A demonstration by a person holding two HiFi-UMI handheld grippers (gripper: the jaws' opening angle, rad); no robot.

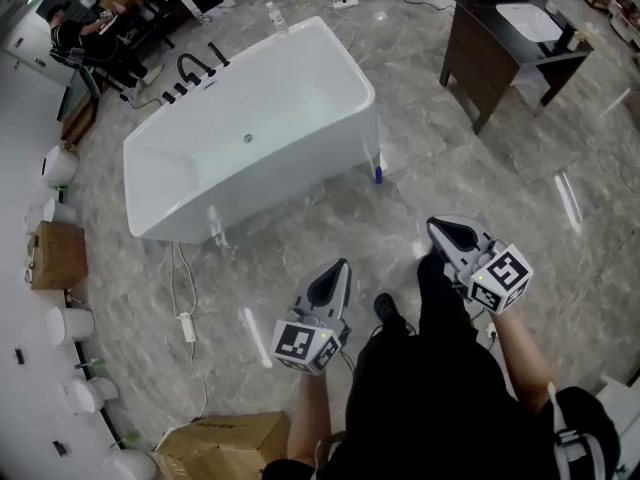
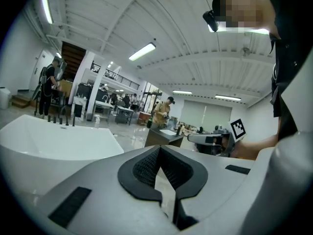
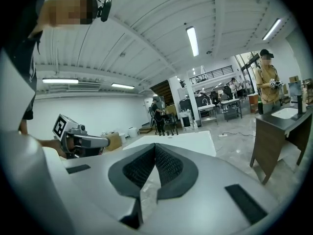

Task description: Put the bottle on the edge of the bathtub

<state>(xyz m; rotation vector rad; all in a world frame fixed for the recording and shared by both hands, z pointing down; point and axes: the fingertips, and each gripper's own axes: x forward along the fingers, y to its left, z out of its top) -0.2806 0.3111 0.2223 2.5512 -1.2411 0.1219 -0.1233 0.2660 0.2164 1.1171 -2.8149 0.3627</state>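
Observation:
The white bathtub (image 1: 345, 63) stands on the marble floor ahead of me, and it also shows as a bathtub (image 2: 49, 143) in the left gripper view and a bathtub (image 3: 183, 141) in the right gripper view. A small clear bottle (image 1: 277, 18) stands upright on its far rim, near the corner; this bottle (image 2: 97, 121) shows small in the left gripper view. My left gripper (image 1: 341, 266) and right gripper (image 1: 436, 226) hover over the floor, well short of the tub. Both are shut with nothing between the jaws, as the left gripper (image 2: 159, 150) and right gripper (image 3: 155, 146) show in their own views.
A black faucet (image 1: 195, 68) stands beside the tub's far left. Two clear bottle-like things stand on the floor against the tub, one (image 1: 378, 163) at its right corner, one (image 1: 213, 223) at its near corner. A dark vanity (image 1: 490, 53) is far right. Cardboard boxes (image 1: 55, 253) and a person (image 1: 90, 33) are left.

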